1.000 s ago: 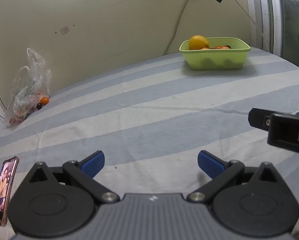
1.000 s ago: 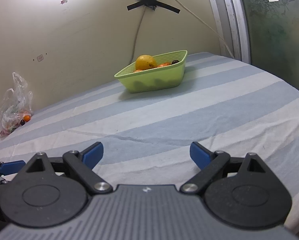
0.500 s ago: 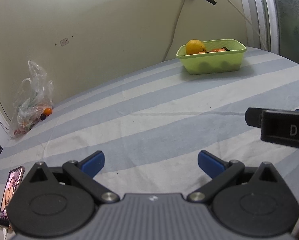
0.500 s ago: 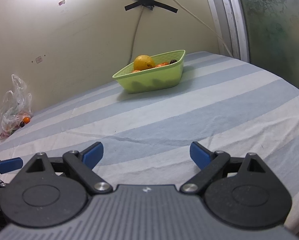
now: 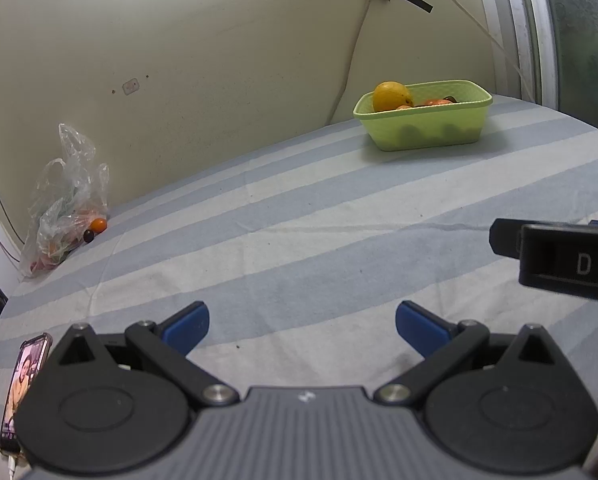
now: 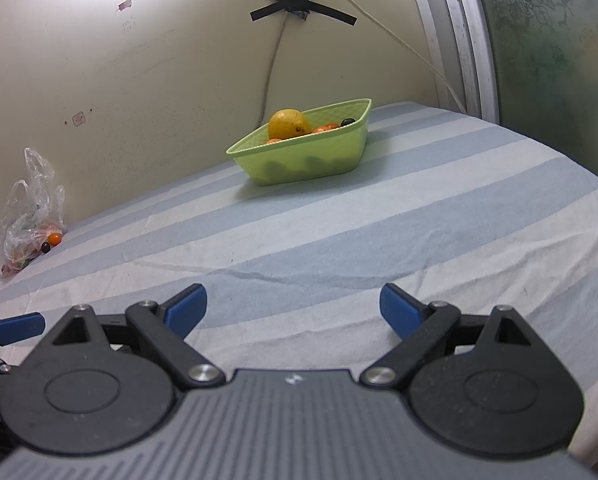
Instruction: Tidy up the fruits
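White letters "DA" on the right tool [image 5: 571, 260]; cut off.

Looks like a lived-in home, probably a bedroom. Striped blue-and-white sheet [image 5: 299, 216] spread over a wide soft surface, creased in places. Scuffed cream wall [image 5: 179, 60] behind, with a cable [image 6: 273, 64] fixed by crossed black tape [image 6: 303, 4]. Frosted patterned glass door [image 6: 547, 40] in a metal frame along the right edge. Crumpled plastic bag [image 5: 65, 200] at the far left corner; charging phone [image 5: 23, 384] at the near left edge.
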Available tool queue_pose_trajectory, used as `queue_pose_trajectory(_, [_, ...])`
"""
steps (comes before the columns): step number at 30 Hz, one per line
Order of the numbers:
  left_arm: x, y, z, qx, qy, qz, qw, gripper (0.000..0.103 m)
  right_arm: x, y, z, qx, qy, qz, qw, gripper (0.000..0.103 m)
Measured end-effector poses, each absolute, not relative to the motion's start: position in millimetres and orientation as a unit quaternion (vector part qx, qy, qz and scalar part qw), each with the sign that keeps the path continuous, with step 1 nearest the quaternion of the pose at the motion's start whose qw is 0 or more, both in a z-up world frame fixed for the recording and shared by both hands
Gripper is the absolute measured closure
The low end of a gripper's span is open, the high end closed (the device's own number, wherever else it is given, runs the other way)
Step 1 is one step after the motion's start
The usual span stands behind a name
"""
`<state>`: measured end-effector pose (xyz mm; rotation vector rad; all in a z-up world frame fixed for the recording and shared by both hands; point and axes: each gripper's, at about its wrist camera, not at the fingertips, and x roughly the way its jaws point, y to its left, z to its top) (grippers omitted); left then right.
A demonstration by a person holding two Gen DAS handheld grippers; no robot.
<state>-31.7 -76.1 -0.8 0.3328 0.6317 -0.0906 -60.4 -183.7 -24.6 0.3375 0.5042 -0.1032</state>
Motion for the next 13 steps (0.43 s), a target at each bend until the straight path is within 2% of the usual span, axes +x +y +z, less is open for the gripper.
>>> queue_pose_trajectory(13, [-31.5,-73.9,-0.1,0.153,0.313,-0.065,0.935,0.0,-60.1,-182.8,-25.9,0.166,0.249,-0.05,0.953,0.008])
